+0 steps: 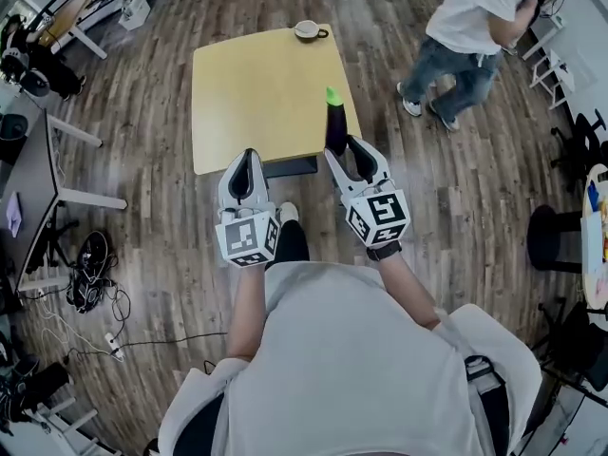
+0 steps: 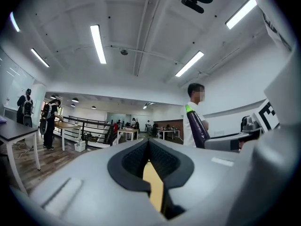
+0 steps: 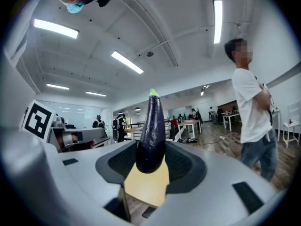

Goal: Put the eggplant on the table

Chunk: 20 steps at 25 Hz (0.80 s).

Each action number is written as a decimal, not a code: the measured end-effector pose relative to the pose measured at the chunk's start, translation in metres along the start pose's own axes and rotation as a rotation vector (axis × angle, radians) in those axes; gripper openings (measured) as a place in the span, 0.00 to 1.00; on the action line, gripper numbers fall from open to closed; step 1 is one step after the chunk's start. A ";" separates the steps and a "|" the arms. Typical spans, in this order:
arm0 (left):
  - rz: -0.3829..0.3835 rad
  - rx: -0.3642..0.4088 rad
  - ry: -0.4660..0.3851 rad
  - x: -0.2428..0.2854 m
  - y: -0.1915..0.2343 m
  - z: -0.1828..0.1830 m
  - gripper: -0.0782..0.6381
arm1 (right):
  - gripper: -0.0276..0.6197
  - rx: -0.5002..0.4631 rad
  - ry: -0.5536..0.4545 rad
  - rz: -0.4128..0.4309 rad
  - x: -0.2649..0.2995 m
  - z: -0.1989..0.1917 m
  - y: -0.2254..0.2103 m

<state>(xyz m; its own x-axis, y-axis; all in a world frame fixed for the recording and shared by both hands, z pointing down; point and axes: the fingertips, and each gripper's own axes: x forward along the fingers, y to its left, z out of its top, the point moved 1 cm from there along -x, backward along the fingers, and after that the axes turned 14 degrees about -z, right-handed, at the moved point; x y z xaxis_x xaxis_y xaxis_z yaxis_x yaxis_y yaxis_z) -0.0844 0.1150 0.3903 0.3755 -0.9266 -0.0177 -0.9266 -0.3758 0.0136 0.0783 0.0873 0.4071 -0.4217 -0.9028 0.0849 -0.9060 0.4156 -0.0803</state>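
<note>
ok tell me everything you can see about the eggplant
The eggplant is long and slim, glossy dark purple, with a bright green cap at its top end. It looks smooth and whole. It stands nearly upright, cap up, with its rounded lower end clamped from both sides by the right tongs. It hangs over the near edge of the yellow table and does not seem to rest on it. Nothing else touches it.

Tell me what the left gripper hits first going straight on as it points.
Likely nothing near: the left gripper points level across the yellow table, apparently above its top; the mug at the far edge sits right of that line. Clearance is hard to judge.
</note>
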 end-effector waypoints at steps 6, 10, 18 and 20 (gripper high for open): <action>-0.054 0.005 -0.008 0.066 0.076 0.015 0.12 | 0.33 -0.042 -0.021 -0.007 0.100 0.026 0.018; -0.052 -0.019 -0.010 0.101 0.124 0.012 0.12 | 0.33 -0.059 -0.006 -0.029 0.159 0.028 0.024; -0.104 -0.031 0.035 0.152 0.178 0.006 0.12 | 0.33 -0.076 0.030 -0.097 0.221 0.030 0.022; -0.123 -0.041 0.046 0.165 0.177 0.000 0.12 | 0.33 -0.088 0.051 -0.092 0.230 0.025 0.015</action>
<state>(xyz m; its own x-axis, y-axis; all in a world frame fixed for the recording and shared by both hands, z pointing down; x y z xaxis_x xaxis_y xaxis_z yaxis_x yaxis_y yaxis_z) -0.1868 -0.1045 0.3897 0.4876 -0.8727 0.0245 -0.8723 -0.4858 0.0550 -0.0313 -0.1170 0.4003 -0.3360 -0.9316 0.1386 -0.9397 0.3415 0.0174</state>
